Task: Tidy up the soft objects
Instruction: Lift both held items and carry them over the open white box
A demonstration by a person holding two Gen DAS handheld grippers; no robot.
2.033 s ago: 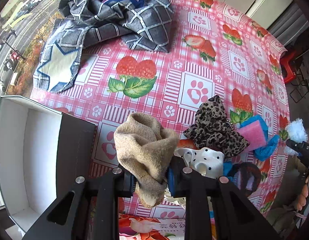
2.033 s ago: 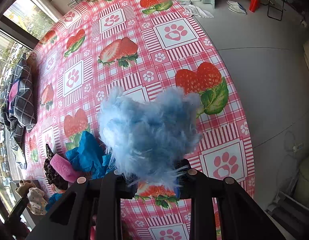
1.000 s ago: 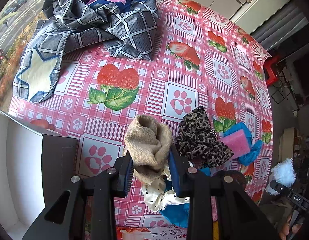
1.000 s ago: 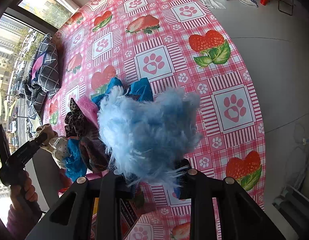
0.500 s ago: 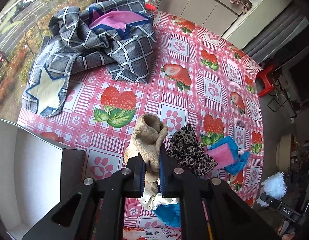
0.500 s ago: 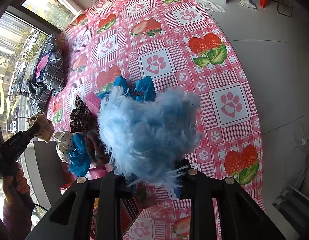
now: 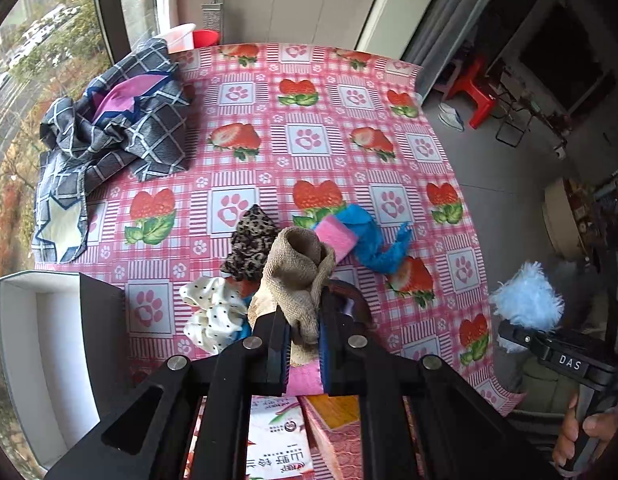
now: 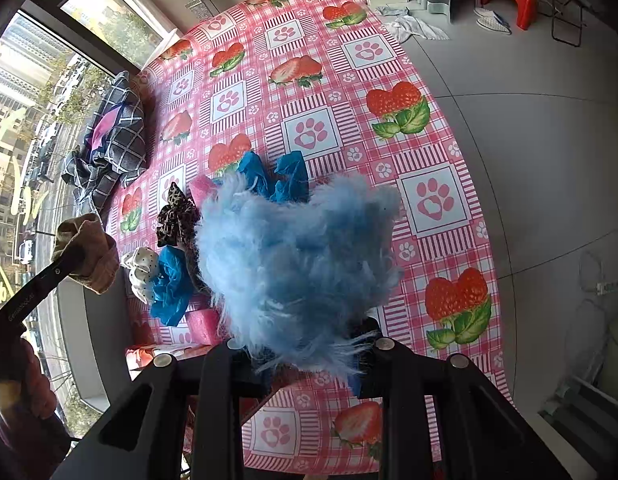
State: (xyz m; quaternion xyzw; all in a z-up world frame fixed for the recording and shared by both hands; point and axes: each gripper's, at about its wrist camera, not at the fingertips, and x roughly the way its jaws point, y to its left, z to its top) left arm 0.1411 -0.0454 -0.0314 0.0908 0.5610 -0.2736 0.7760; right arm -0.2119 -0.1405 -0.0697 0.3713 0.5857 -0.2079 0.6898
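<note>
Left gripper (image 7: 303,336) was clamped on the tan sock (image 7: 297,272), centre frame, raised clear of the pile for sorting; right gripper (image 8: 305,354) pinched the blue fluff (image 8: 297,252), likewise aloft

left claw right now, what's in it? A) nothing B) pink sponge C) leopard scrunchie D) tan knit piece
D: the left claw is shut on the tan knit piece, lifted clear of the leopard scrunchie and pink sponge, which lie on the table.
</note>
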